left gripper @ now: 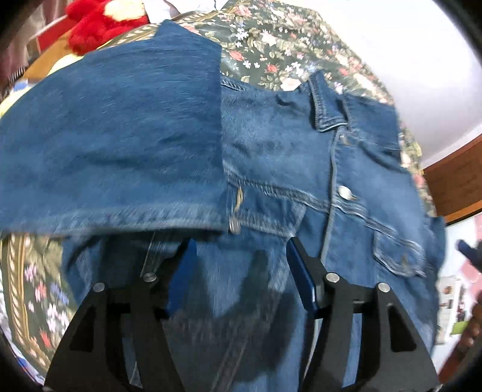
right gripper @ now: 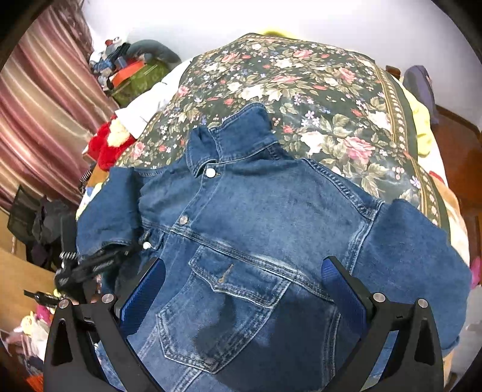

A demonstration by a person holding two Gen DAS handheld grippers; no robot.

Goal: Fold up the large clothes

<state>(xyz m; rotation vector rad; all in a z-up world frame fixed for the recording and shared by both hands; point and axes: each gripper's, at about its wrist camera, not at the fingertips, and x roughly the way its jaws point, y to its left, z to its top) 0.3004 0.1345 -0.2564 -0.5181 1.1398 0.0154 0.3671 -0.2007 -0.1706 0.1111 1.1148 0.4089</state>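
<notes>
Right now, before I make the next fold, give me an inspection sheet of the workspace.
Surface: floral bedspread, wrinkled, bare beyond the collar.
Job's things: denim jacket front-up, buttoned; one sleeve folded across the chest, other sleeve spread outward.
Clutter: red plush toy at bed edge; yellow cloth far side.
Grippers: left gripper open, empty, over the jacket; right gripper open, empty, above the chest pocket.
Cables: nothing seen.
Surroundings: striped curtain, white wall.
</notes>
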